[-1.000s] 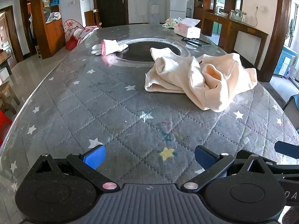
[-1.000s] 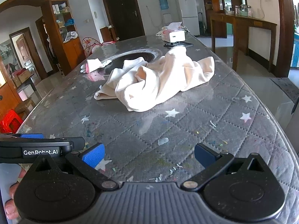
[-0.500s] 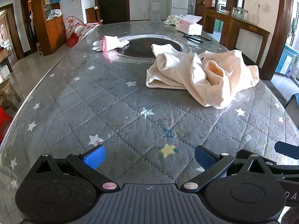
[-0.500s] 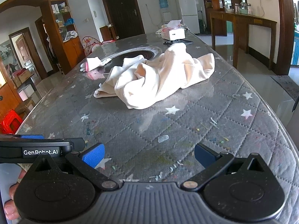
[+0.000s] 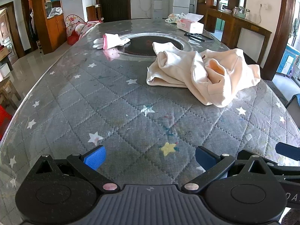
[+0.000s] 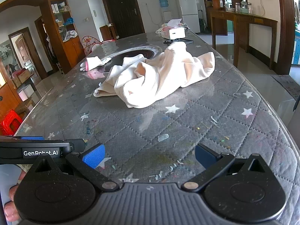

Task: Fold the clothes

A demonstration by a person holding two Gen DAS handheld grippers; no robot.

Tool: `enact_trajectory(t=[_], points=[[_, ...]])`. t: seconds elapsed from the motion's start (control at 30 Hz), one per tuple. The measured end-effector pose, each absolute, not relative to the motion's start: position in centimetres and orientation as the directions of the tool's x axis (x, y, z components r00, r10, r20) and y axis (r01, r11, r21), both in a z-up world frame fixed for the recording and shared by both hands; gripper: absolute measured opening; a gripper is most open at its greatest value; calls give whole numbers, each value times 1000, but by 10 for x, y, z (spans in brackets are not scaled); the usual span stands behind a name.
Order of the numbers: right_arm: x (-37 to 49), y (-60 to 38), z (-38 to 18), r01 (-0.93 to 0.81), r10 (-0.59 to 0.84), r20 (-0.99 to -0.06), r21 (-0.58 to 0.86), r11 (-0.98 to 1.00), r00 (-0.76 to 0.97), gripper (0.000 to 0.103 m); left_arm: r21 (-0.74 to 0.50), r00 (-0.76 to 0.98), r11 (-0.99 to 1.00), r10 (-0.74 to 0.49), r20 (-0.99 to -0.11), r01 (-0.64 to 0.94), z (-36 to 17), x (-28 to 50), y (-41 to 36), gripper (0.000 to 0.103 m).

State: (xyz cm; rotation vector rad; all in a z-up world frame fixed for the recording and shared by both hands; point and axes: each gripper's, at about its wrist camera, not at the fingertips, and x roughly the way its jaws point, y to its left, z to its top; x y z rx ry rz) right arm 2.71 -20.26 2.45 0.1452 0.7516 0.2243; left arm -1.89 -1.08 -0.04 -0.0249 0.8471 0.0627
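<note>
A cream garment [image 5: 204, 75] is seen crumpled in a loose heap on a long table [image 5: 93, 103] covered with a grey quilted cloth printed with stars. The heap lies just beside a dark round inset [image 5: 150, 44] in the table's middle, with one edge reaching over its rim. The left gripper [image 5: 150, 154] is held low over the near end of the table, its blue-padded fingers spread wide with nothing between them, well apart from the garment. The right gripper [image 6: 149, 154] is likewise held spread and empty over the near table edge. A pair of white and pink gloves [image 5: 110, 40] is seen at the far left of the inset, and a tissue box [image 5: 190, 25] stands farther back.
</note>
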Motion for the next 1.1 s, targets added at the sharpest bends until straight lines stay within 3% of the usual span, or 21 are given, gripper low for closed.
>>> enact_trajectory(t=[1.1], points=[[35,-205,18,-136,251,-674,219,966,694,103,12,633,998,53,-773,-68,-8,-7,-13,103]])
